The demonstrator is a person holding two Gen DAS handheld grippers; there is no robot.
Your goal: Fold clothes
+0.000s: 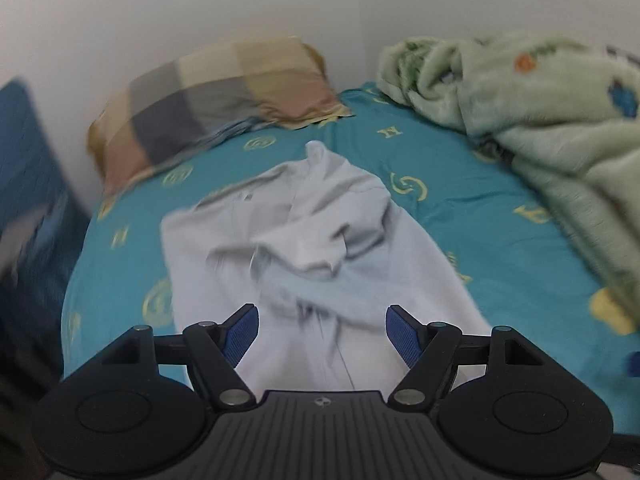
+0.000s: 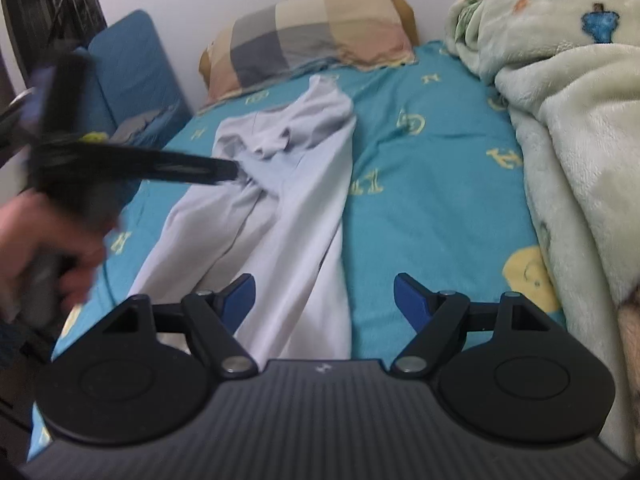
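Note:
A pale grey-lilac garment (image 1: 304, 248) lies crumpled lengthwise on the teal bed sheet (image 1: 472, 216), one part folded over its middle. My left gripper (image 1: 322, 332) hovers open just above its near half, nothing between the blue pads (image 1: 240, 334). In the right wrist view the same garment (image 2: 280, 184) runs from the pillow down to the bed's near edge. My right gripper (image 2: 324, 300) stands open over the garment's lower right edge. The left gripper (image 2: 160, 166) shows there blurred from the side, held by a hand (image 2: 44, 240), its tip at the garment's crumpled middle.
A checked pillow (image 1: 224, 96) lies at the head of the bed against the white wall. A bunched pale green fleece blanket (image 1: 540, 120) fills the bed's right side. A blue padded seat (image 2: 132, 64) stands left of the bed.

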